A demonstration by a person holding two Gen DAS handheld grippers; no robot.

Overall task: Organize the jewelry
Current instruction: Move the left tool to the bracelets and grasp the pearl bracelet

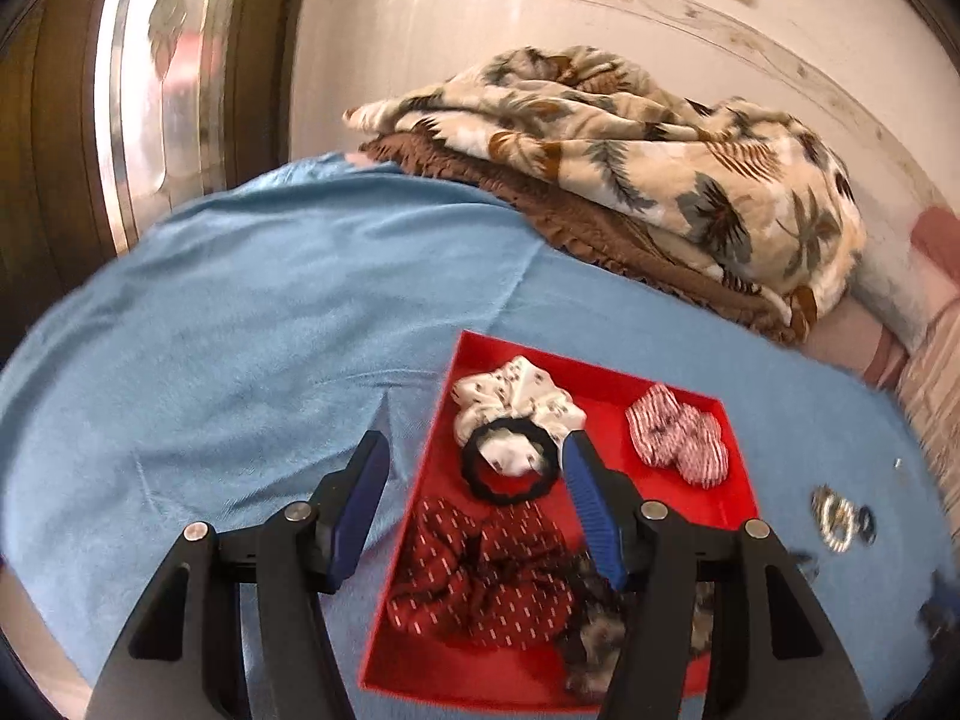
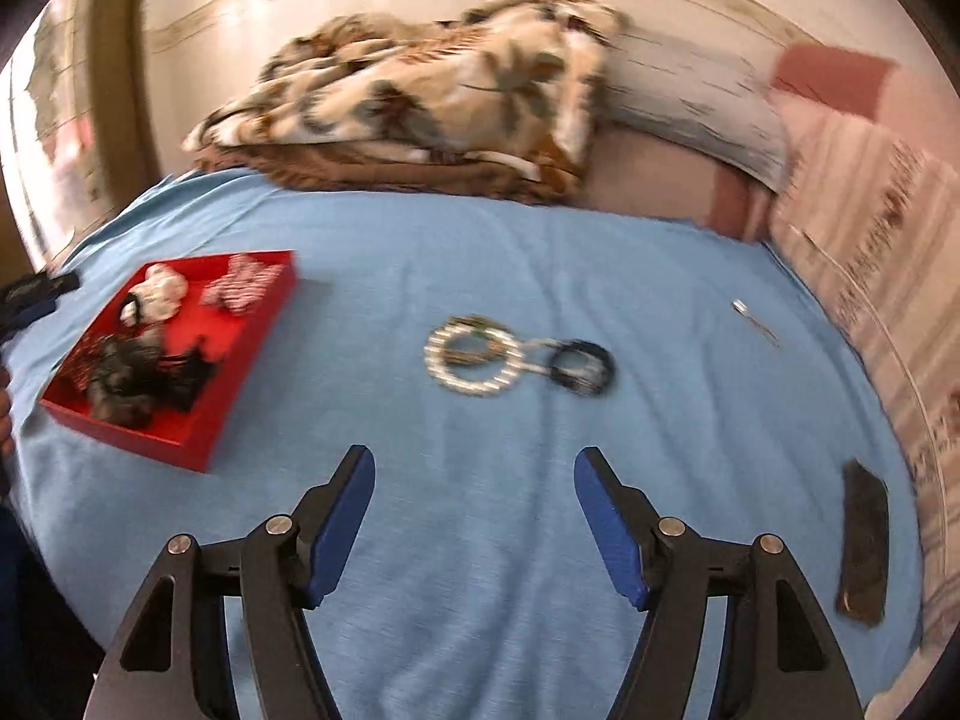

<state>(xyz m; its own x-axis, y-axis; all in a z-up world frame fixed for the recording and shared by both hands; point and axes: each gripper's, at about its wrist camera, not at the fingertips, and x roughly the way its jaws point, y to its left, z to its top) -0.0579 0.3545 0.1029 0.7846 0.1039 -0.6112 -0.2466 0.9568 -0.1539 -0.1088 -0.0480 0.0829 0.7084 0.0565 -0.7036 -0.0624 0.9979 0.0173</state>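
Note:
A red tray lies on the blue sheet. It holds a white scrunchie, a black hair tie, a red-and-white striped scrunchie, a dark red scrunchie and a grey furry one. My left gripper is open and empty above the tray's left edge. In the right wrist view the tray is at the left. A pearl bracelet and a black bracelet lie together mid-sheet. My right gripper is open and empty, short of them.
A floral blanket on a brown one is piled at the back against the wall. A dark flat comb lies at the right, a small pin beyond it. Pink bedding borders the right edge.

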